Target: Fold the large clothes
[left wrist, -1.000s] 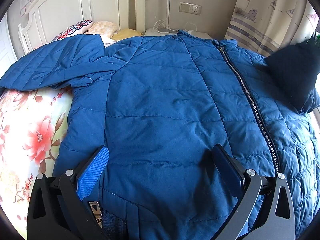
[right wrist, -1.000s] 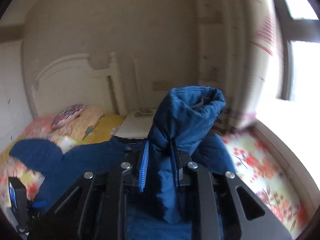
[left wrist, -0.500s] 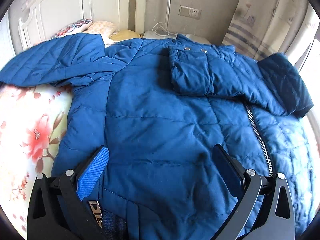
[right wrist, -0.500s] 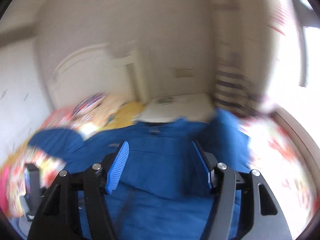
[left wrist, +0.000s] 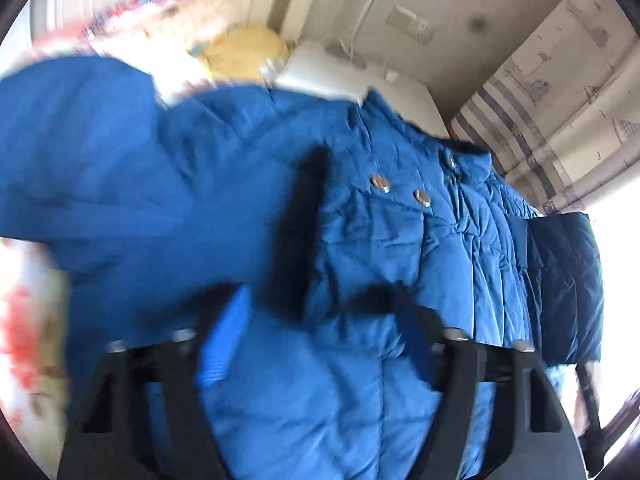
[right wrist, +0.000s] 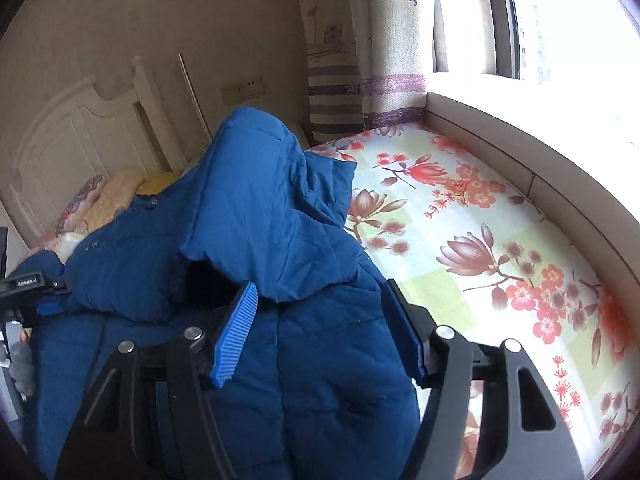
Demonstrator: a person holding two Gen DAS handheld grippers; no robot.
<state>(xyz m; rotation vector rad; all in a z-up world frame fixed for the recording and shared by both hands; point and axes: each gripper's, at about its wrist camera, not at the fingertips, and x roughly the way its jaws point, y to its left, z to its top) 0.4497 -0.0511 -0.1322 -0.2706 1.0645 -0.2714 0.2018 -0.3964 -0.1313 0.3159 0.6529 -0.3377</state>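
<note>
Leftmost in the left wrist view, a strip of the floral bedsheet (left wrist: 28, 320) was seen, blurred. A blue quilted jacket (left wrist: 168, 184) was spread over the bed and filled most of that view; a sleeve had been laid across its chest, with metal snaps (left wrist: 421, 197) on it and its dark cuff (left wrist: 568, 284) toward the right edge. The left gripper (left wrist: 320, 332) was held over the jacket's front. Its jaws were closing, roughly half apart, with padded fabric lying between the blue pad (left wrist: 224, 340) and the dark one; whether the pads pressed on the cloth could not be told through the blur. Behind the jacket, pillows (left wrist: 240, 46) and a striped curtain (left wrist: 540, 120) were noted.

In the right wrist view, the white headboard (right wrist: 80, 136) was recorded at far left, then the same jacket with its folded sleeve (right wrist: 256, 200) humped up at centre. The right gripper (right wrist: 320, 332) was held above the jacket's lower panel, jaws moderately wide, and nothing was gripped; the ribbed blue pad (right wrist: 236, 336) stood clear of the fabric. To the right, bare flowered sheet and a bright window (right wrist: 560, 20) were seen.
</note>
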